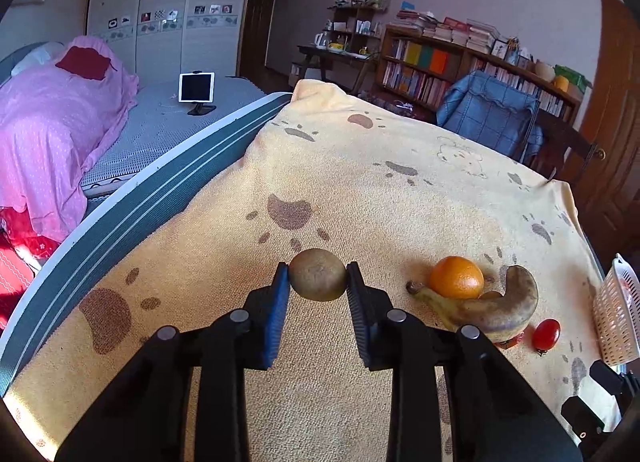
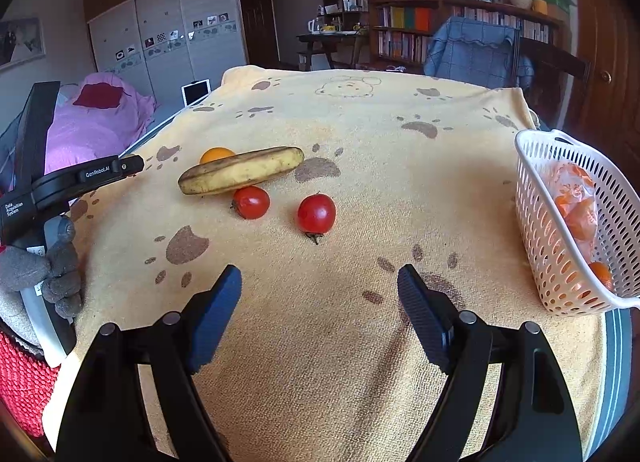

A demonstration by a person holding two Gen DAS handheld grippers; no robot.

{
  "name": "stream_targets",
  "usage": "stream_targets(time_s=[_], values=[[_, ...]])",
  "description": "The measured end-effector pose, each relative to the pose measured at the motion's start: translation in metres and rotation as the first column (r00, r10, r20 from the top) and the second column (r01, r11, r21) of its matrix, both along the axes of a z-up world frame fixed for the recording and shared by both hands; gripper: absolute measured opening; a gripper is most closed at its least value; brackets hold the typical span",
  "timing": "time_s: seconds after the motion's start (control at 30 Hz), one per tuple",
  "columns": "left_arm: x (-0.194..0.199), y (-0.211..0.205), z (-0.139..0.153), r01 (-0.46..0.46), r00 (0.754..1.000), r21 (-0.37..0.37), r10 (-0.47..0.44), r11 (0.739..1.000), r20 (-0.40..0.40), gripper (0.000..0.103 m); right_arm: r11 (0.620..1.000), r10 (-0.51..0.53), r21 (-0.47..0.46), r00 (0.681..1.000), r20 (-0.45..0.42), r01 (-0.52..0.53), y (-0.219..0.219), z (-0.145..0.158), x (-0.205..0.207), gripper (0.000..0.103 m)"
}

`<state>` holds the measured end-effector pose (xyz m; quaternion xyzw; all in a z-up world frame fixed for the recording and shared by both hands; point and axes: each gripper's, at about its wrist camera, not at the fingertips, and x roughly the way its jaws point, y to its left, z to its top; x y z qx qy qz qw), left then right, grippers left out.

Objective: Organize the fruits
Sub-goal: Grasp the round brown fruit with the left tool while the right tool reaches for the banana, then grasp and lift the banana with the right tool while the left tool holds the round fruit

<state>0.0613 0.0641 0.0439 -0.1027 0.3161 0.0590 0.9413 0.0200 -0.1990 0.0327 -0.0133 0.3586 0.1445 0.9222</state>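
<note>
The kiwi is sitting on the yellow paw-print blanket, pinched at its two sides between the blue pads of the left gripper, whose jaws are closing tight on the fruit and pressing it at nine and three o'clock. From the kiwi, at about three o'clock, the orange is resting against the inner curve of the banana, touching it; the banana is bending around the orange from below and to the right. Just beyond the banana's lower end, at roughly four o'clock from the kiwi, a small red tomato is lying apart from the peel, and another red one is peeking out from under the banana, mostly hidden. Farther still, at the right edge of the left wrist view, the white basket is standing near the blanket's border. In the right wrist view, the right gripper is hovering over bare blanket with its jaws standing wide apart and nothing between them. Ahead of it, at twelve o'clock, two tomatoes are lying near each other, one touching the banana's near side and one free. At two o'clock the basket is holding a clear bag of orange fruit. At nine o'clock a gloved hand is gripping the other gripper's handle.
</note>
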Motion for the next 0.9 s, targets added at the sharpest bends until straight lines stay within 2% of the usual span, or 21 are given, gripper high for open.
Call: stream_targets(time_s=[0.17, 0.3, 0.37, 0.6, 0.77, 0.9], values=[[-0.004, -0.005, 0.004, 0.006, 1.000, 0.013, -0.006, 1.000, 0.027, 0.029, 0.997, 0.046, 0.058, 0.997, -0.060, -0.043, 0.007, 0.007, 0.011, 0.082], [-0.005, 0.000, 0.005, -0.007, 0.999, -0.007, 0.007, 1.000, 0.032, 0.029, 0.974, 0.104, 0.213, 0.984, -0.146, -0.072, 0.017, 0.014, 0.033, 0.082], [-0.003, 0.002, 0.003, -0.016, 1.000, -0.017, 0.016, 1.000, 0.024, 0.029, 0.963, 0.116, 0.258, 0.981, -0.155, -0.073, 0.024, 0.018, 0.045, 0.082], [-0.003, 0.007, 0.002, -0.026, 0.999, -0.043, 0.027, 0.999, 0.020, 0.029, 0.961, 0.085, 0.275, 0.982, -0.169, -0.036, 0.045, 0.020, 0.087, 0.082], [-0.004, 0.013, 0.002, -0.044, 0.999, -0.072, 0.045, 0.996, 0.022, 0.029, 0.945, 0.083, 0.328, 0.967, -0.243, 0.001, 0.050, 0.002, 0.117, 0.082], [-0.002, 0.013, -0.001, -0.043, 0.999, -0.074, 0.044, 0.996, 0.015, 0.029, 0.948, 0.086, 0.319, 0.968, -0.234, -0.008, 0.059, 0.002, 0.129, 0.082]])
